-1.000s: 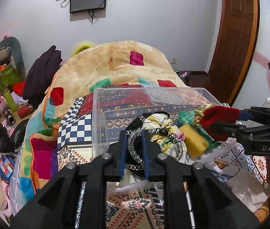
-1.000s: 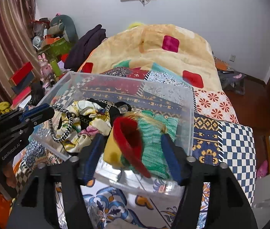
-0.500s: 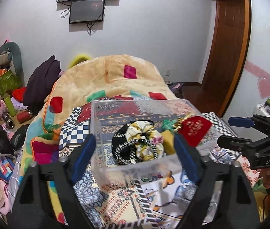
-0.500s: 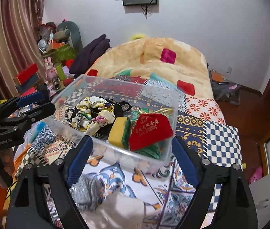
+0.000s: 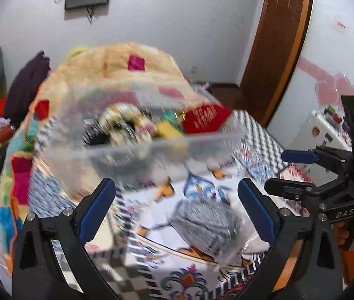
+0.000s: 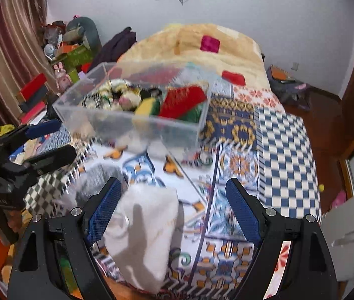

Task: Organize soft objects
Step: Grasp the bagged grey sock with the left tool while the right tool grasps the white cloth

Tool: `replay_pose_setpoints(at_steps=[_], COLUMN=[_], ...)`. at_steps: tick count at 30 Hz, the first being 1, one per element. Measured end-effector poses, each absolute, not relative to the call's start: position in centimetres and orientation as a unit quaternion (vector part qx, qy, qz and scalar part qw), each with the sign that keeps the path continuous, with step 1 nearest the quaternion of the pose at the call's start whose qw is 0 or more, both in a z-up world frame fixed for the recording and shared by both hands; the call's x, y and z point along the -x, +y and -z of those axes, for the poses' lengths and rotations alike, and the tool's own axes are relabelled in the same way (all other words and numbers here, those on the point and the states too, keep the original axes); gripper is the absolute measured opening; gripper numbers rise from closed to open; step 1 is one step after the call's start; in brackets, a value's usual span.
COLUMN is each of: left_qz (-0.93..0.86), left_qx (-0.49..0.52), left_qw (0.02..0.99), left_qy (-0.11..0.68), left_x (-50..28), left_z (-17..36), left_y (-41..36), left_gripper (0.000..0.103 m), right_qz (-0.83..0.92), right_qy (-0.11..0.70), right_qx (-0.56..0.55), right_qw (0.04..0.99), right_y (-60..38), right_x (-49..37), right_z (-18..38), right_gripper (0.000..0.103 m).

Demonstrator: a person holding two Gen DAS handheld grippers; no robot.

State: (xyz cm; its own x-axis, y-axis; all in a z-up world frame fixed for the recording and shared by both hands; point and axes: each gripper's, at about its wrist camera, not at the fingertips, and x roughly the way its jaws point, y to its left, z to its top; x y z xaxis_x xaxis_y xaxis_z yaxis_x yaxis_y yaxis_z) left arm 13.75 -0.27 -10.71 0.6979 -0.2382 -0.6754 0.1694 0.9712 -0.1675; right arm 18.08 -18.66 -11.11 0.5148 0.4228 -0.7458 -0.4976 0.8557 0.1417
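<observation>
A clear plastic bin (image 5: 167, 147) (image 6: 117, 117) stands on the patterned bed. It holds a red pouch (image 5: 205, 120) (image 6: 184, 98), a yellow item (image 6: 145, 106), green fabric and a floral scrunchie. My left gripper (image 5: 177, 200) is open and empty, back from the bin, above a grey knit item (image 5: 209, 222) (image 6: 97, 177). My right gripper (image 6: 174, 200) is open and empty over a white cloth pouch (image 6: 147, 235). The right gripper also shows in the left wrist view (image 5: 296, 170), the left one in the right wrist view (image 6: 44, 140).
A beige blanket heap (image 6: 201, 47) lies behind the bin. Cluttered shelves with toys and boxes (image 6: 62, 57) stand left of the bed. A wooden door (image 5: 276, 45) is at the right. The bed's right edge (image 6: 311, 165) drops to the floor.
Both grippers opened, left their items in the bin and pulled back towards the near bed edge. The grey item and white pouch have come into view.
</observation>
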Motion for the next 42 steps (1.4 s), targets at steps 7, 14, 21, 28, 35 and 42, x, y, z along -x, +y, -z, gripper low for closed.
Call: replay_pose_setpoints(at_steps=[7, 14, 21, 28, 35, 42], left_qz=[0.101, 0.14, 0.168, 0.159, 0.139, 0.123], left_qx=[0.018, 0.045, 0.051, 0.046, 0.048, 0.041], left_qw=[0.909, 0.894, 0.889, 0.899, 0.914, 0.937], left_qy=[0.404, 0.423, 0.423, 0.406, 0.377, 0.325], left_x=[-13.8, -14.1, -13.6, -12.8, -12.7, -12.0], left_z=[13.9, 15.1, 15.5, 14.5, 12.5, 8.9], left_y=[-2.5, -2.3, -3.0, -2.2, -0.4, 0.8], left_gripper=[0.099, 0.073, 0.049, 0.029, 0.024, 0.024], right_qz=[-0.271, -0.29, -0.319, -0.318, -0.31, -0.31], right_qy=[0.432, 0.451, 0.464, 0.44, 0.409, 0.366], right_qx=[0.046, 0.053, 0.052, 0.063, 0.05, 0.041], right_qw=[0.859, 0.843, 0.824, 0.837, 0.857, 0.876], right_y=[-18.4, -17.3, -16.4, -15.7, -16.6, -16.3], right_x=[-17.9, -17.8, -17.3, -16.6, -16.8, -16.9], right_z=[12.9, 14.2, 15.0, 14.3, 12.3, 9.2], right_gripper=[0.083, 0.073, 0.041, 0.026, 0.025, 0.025])
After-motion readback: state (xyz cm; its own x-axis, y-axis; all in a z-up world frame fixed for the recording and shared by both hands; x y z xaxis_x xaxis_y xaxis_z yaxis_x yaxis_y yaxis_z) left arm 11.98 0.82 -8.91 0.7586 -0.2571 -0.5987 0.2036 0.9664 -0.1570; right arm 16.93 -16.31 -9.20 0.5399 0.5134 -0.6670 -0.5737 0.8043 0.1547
